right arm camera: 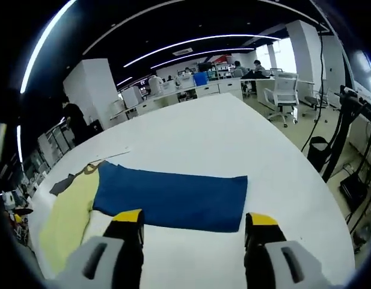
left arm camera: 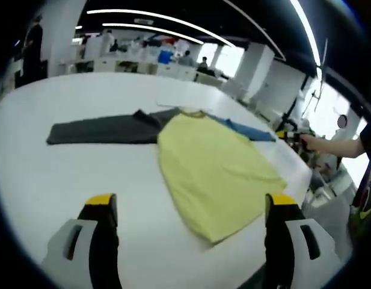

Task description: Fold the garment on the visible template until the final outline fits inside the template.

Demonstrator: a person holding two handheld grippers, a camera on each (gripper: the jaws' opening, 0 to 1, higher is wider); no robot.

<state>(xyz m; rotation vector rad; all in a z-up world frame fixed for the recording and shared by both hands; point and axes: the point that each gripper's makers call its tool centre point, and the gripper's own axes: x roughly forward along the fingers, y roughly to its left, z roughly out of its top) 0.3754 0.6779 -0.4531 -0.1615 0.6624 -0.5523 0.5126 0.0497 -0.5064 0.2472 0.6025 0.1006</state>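
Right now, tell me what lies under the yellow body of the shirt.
The yellow body lies flat on the white table. A grey sleeve and a blue sleeve stretch out from its sides. Whatever lies beneath the yellow fabric is covered; no template outline shows there.

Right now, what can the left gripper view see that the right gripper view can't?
The left gripper view takes in the shirt's whole yellow body, its long dark grey sleeve spread flat, and a person's hand at the table edge. The right gripper view takes in the blue sleeve as a broad rectangle, plus a white office chair. Both share the white table, the shirt, and open gripper jaws holding nothing.
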